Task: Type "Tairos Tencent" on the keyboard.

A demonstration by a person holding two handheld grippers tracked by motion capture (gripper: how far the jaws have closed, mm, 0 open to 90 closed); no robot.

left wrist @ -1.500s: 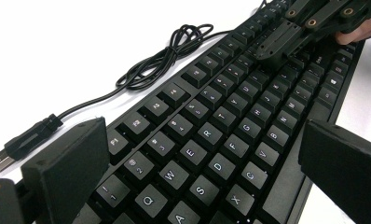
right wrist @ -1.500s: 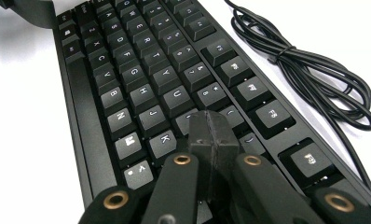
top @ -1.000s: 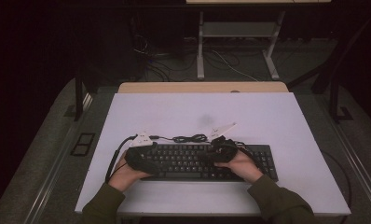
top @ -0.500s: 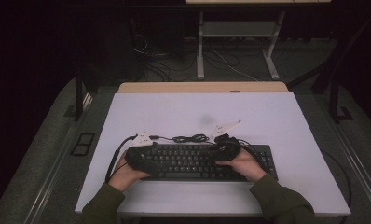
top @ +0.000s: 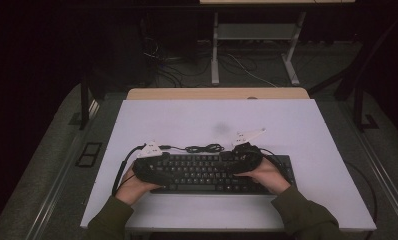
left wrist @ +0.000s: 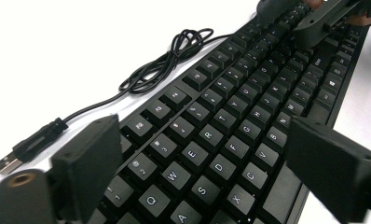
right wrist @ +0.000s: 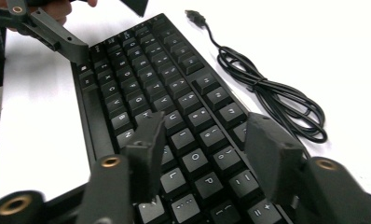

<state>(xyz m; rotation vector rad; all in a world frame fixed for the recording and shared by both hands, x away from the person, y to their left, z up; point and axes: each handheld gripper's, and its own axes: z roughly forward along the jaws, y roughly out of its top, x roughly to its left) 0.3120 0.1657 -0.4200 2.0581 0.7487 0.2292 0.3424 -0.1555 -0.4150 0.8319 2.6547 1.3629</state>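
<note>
A black keyboard (top: 202, 172) lies along the near side of the white table (top: 187, 120). Its black cable (top: 202, 148) is coiled just behind it, and the USB plug (left wrist: 16, 156) lies loose on the table. My left gripper (top: 166, 172) hovers low over the keyboard's left keys (left wrist: 230, 116). Its jaws (left wrist: 209, 158) stand wide and have just been closing a little, with only keys beneath. My right gripper (top: 228, 158) hangs over the right-hand keys (right wrist: 165, 93). Its jaws (right wrist: 207, 140) have just been opening and hold nothing.
A wooden strip (top: 217, 93) borders the table's far edge. Behind it a metal desk frame (top: 257, 35) stands among floor cables. In each gripper view the other gripper (left wrist: 314, 18) (right wrist: 58, 32) appears at the keyboard's far end. Bare white tabletop lies beyond the cable.
The right hand and its gripper have shifted slightly over the keyboard's right part. The left hand, the keyboard and the cable stay where they were.
</note>
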